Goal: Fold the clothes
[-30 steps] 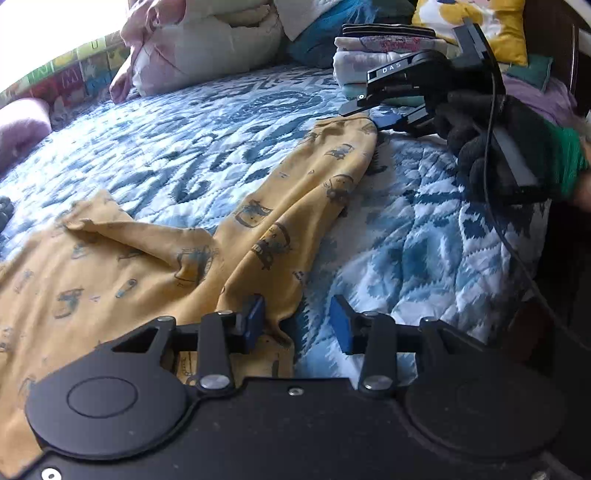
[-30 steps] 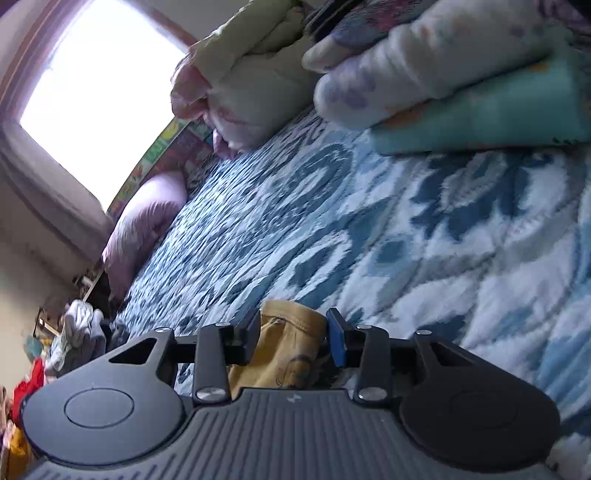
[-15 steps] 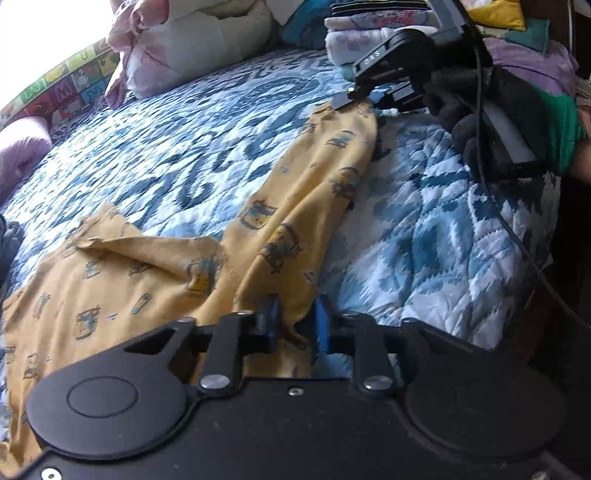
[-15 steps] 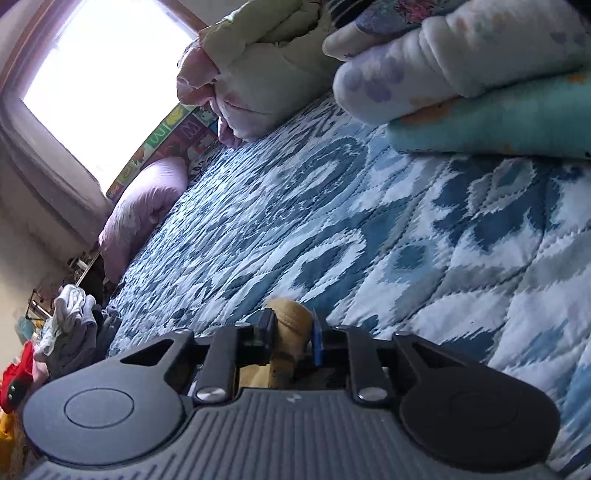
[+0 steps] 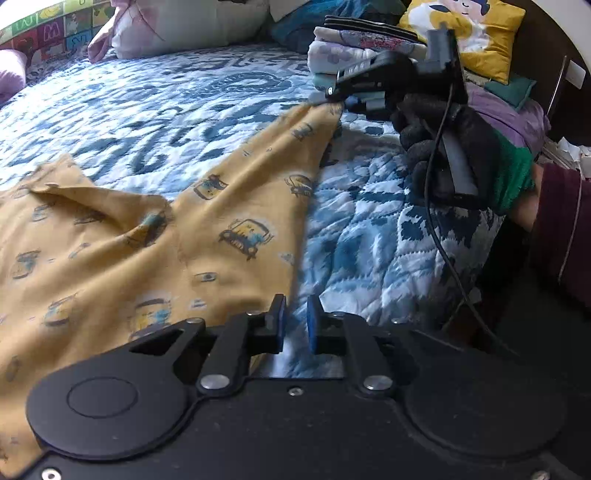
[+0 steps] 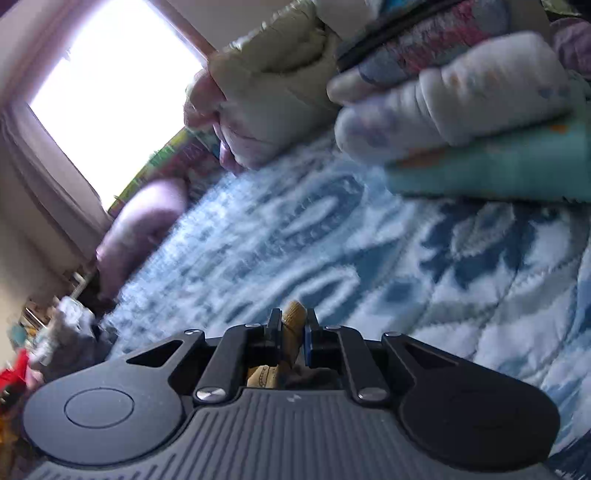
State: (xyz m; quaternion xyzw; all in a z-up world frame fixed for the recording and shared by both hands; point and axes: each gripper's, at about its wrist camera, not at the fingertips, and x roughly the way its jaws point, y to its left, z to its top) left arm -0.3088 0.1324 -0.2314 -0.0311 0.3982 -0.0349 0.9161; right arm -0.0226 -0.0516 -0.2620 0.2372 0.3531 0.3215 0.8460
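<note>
1. A yellow shirt [image 5: 229, 206] with little car pictures lies on the blue and white blanket [image 5: 369, 236] that covers the bed.
2. Most of the shirt sits at 9 o'clock in the left camera's view. 1 long part of it runs up toward 1 o'clock.
3. The left gripper [image 5: 294, 321] is low at 6 o'clock in its own view. Its 2 blue pads [image 5: 314, 325] are close together with a thin gap between them.
4. The shirt's near edge comes right up to that gap. I cannot tell if the pads really hold the cloth, because the picture is blurry there.
5. The right gripper [image 6: 291, 330] is clamped on the far end of the shirt. A small bunch of yellow cloth [image 6: 294, 325] pokes up between its 2 fingers.
6. From the left camera, the right gripper [image 5: 334, 94] sits at 1 o'clock, with the tip of the shirt touching it.
7. A hand in a black glove [image 5: 443, 147] with a green cuff holds that gripper. A black wire [image 5: 439, 229] hangs down from it.
8. A pile of folded clothes [image 5: 354, 48] sits on the blanket just behind the right gripper, near 12 o'clock.
9. A yellow pillow [image 5: 476, 33] is at 1 o'clock, past the pile.
10. A purple pillow [image 6: 144, 221] lies at 9 o'clock in the right camera's view, under a bright window [image 6: 110, 96].
</note>
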